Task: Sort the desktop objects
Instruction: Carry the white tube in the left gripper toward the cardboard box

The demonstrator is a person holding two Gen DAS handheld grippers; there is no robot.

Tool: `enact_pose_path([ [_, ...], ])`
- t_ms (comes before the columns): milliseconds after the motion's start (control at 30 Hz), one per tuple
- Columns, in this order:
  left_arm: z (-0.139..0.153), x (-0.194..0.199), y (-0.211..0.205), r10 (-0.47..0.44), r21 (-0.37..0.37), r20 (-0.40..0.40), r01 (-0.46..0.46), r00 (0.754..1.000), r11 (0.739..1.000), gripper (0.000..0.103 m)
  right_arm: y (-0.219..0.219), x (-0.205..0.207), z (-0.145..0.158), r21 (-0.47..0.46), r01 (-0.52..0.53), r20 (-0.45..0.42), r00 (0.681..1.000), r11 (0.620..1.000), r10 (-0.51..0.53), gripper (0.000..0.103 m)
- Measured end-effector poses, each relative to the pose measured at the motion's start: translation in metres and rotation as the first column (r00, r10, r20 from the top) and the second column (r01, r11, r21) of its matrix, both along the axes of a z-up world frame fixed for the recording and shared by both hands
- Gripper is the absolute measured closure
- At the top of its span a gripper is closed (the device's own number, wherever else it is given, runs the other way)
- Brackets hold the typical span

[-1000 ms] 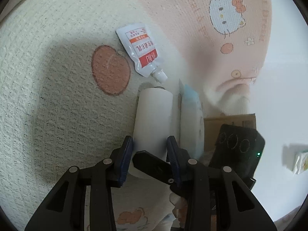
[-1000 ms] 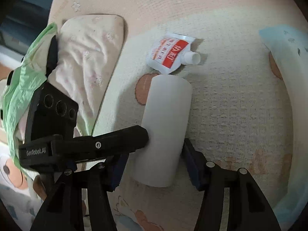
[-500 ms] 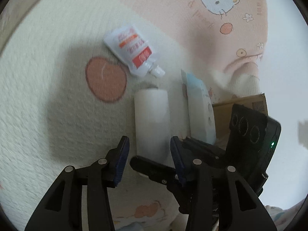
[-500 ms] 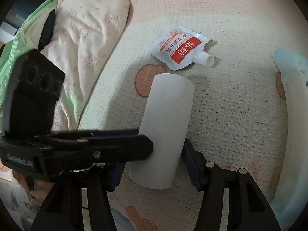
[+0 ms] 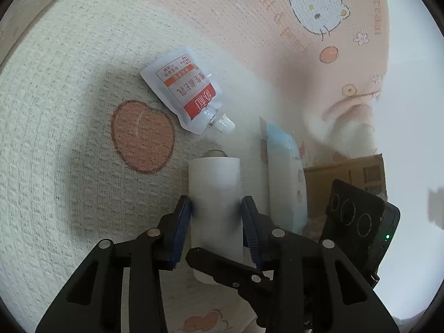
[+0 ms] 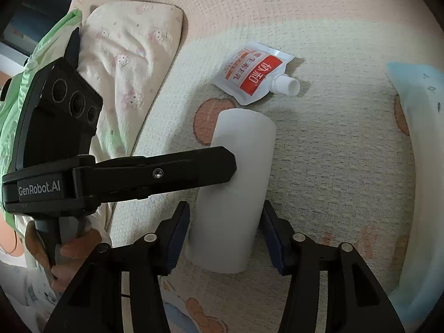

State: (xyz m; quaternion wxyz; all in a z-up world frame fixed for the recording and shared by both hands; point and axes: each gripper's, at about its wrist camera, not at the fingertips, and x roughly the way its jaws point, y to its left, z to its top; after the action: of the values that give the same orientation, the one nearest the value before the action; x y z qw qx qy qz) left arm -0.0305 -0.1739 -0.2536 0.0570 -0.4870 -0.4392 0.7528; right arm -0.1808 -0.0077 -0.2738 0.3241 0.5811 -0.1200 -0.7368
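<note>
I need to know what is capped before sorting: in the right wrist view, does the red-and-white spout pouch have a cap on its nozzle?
No, the spout pouch lies with an open, uncapped nozzle.

White cylinder [image 6: 236,191] lies on the waffle-weave mat, red-and-white spout pouch [image 6: 255,73] flat just beyond, perhaps touching

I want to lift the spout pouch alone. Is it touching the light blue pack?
Apart. The right wrist view shows a wide strip of bare blanket between the spout pouch and the light blue pack.
</note>
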Motion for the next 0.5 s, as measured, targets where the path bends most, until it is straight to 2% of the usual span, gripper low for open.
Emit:
enact_pose_path([
  [133,0.006,0.002,0.007,-0.028,-0.018,-0.012,0.028,1.000,0.999,0.062,0.008,0.004,0.003,-0.013,0.008,0.000,1.000,1.000,-0.008,0.057],
  [333,0.030,0.004,0.022,-0.055,-0.074,-0.063,0.051,0.996,0.996,0.062,0.010,0.017,0.021,0.057,-0.013,-0.071,0.997,0.998,0.017,0.057],
  [500,0.058,-0.001,0.038,-0.087,-0.093,-0.115,0.076,0.990,0.993,0.062,0.025,0.024,0.047,0.067,0.011,-0.129,0.992,0.998,-0.002,0.057],
])
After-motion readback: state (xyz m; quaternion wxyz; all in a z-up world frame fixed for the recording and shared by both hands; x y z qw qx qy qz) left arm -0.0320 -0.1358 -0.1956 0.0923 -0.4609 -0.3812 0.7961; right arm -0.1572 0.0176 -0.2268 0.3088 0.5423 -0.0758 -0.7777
